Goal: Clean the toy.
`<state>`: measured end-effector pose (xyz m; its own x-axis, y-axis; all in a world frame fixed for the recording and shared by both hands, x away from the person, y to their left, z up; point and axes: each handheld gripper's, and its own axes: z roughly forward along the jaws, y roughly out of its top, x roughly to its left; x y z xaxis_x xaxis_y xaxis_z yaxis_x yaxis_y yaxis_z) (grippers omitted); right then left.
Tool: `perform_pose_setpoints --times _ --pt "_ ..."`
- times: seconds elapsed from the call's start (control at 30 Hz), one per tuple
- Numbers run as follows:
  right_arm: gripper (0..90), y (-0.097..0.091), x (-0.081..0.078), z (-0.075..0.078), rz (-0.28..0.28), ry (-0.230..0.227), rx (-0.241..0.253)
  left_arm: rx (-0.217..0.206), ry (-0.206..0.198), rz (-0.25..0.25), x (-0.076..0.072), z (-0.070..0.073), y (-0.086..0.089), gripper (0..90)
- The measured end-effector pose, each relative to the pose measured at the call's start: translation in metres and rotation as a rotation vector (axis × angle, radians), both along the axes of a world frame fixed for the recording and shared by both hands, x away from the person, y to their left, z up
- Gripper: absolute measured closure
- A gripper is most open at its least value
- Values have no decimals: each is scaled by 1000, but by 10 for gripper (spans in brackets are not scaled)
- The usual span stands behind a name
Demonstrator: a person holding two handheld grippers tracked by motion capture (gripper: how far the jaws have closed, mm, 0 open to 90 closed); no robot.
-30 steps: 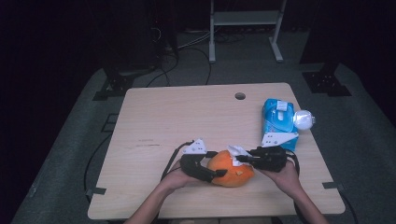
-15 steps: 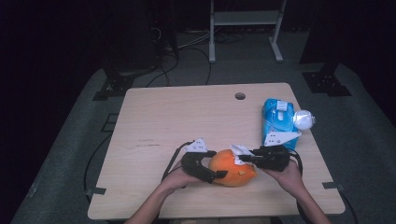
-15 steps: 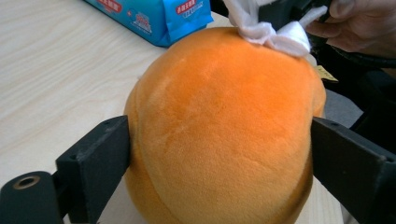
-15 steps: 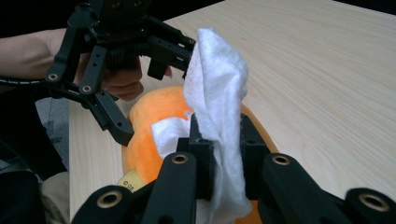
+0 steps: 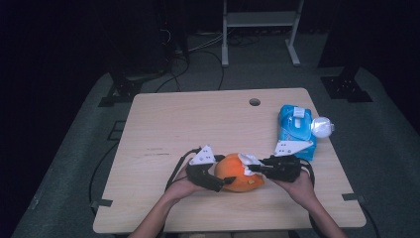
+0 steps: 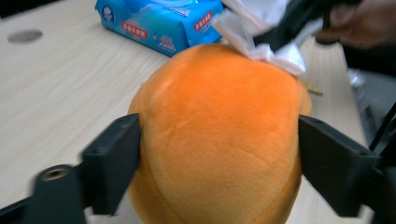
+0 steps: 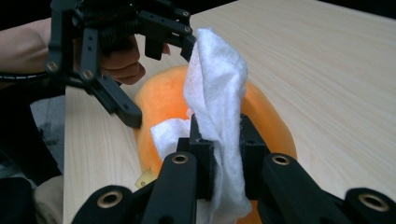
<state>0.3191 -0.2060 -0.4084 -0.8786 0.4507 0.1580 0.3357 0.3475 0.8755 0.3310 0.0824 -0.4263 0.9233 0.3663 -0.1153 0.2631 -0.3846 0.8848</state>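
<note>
Near the front edge of the table lies an orange plush, between the two grippers; the left gripper comes at it from the left, the right gripper from the right, each in a hand rising from the bottom of the high view. Seen along the left gripper's own jaws, the plush sits between them — the jaws have just been opening and now stand wide, one at each flank, right against the fabric; whether they press on it I cannot tell. The right gripper has its jaws closed on a white wipe, which stands up from between them and droops over the plush; in the high view the wipe rests on the top right of the plush. Farther back on the right, well apart from the plush, lies a blue wipe pack; just beside it at the table's right edge sits a white ball. A round hole shows near the far edge.
</note>
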Motion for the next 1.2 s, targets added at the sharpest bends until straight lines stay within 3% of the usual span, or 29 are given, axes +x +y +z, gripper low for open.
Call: perform_pose_setpoints --times 0.07,0.1,0.17,0.3,0.37,0.5,0.6,0.67,0.77,0.83,0.9,0.97,1.07,1.13,1.2 --pt "797 -4 1 -1 -7 13 10 -22 34 6 3 -3 2 129" --pt "797 -5 1 0 -12 11 8 -22 35 1 3 -4 3 174" --pt "798 -2 -1 3 -8 3 9 10 -7 -5 0 -2 2 239" --pt "798 17 -13 13 47 -42 2 61 -97 -48 -10 4 -9 255" --pt "797 25 -16 15 56 -77 -24 80 -119 -57 -12 4 -13 253" --pt "798 18 -9 11 9 -69 -25 47 -66 -37 -6 0 -6 181" --pt "798 8 -5 7 -23 -57 -24 19 5 -10 0 -4 -2 125" --pt "798 4 -4 6 -38 -50 -19 1 38 -12 2 -6 -2 157" --pt "798 9 -8 8 -36 -66 -25 33 -23 -19 -3 0 -5 258" --pt "798 18 -13 12 0 -80 -15 52 -76 -45 -8 4 -10 269" --pt "798 26 -18 16 18 -115 -45 67 -91 -54 -11 4 -12 262" --pt "798 27 -18 17 10 -124 -65 47 -51 -45 -7 2 -10 204" --pt "798 18 -10 11 -16 -74 -43 1 37 -8 0 -2 -6 105" --pt "798 13 -7 9 -27 -64 -25 -39 107 20 4 -6 -4 90" --pt "798 9 -6 10 -44 -64 -22 -52 191 26 8 -12 -5 107"
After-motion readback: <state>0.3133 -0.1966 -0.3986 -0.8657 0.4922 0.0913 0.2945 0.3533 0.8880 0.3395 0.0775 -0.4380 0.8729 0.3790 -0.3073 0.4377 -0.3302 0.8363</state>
